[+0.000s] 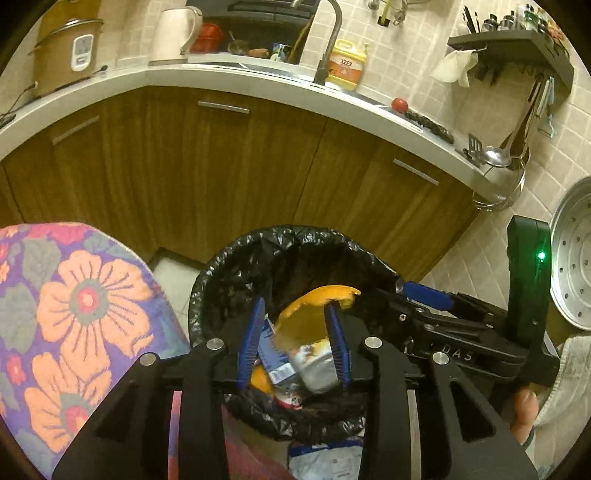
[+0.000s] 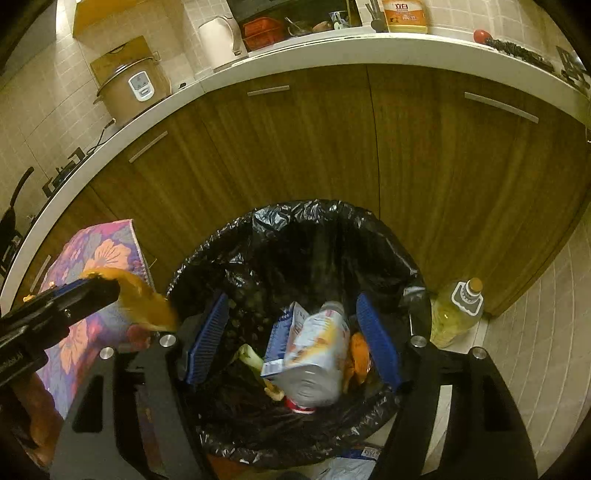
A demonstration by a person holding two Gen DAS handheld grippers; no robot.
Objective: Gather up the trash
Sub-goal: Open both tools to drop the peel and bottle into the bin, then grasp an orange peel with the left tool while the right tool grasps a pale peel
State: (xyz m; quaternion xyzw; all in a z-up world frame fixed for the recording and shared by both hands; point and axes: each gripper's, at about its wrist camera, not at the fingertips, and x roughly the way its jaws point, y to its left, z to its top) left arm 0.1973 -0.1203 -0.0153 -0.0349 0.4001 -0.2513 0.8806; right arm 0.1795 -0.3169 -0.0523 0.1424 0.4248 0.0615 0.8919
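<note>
A trash bin lined with a black bag (image 1: 236, 266) (image 2: 376, 236) stands on the floor before the cabinets. Inside lie a silver snack packet (image 2: 317, 354) (image 1: 314, 365), a blue wrapper (image 2: 280, 336) and orange scraps (image 2: 358, 358). My left gripper (image 1: 295, 332) hangs over the bin, jaws open; an orange peel (image 1: 314, 306) (image 2: 144, 299) sits between them, touching the right pad (image 1: 338, 339). In the right wrist view the left gripper (image 2: 88, 291) reaches in from the left with the peel at its tip. My right gripper (image 2: 291, 339) is open and empty above the bin.
A floral cloth-covered surface (image 1: 74, 314) (image 2: 99, 266) stands left of the bin. An oil bottle (image 2: 458, 310) stands on the floor at its right. Wooden cabinets (image 1: 240, 177) and the counter with sink, kettle (image 1: 173, 33) and rice cooker (image 1: 66, 55) lie behind. A plastic bag (image 1: 325, 461) lies by the bin.
</note>
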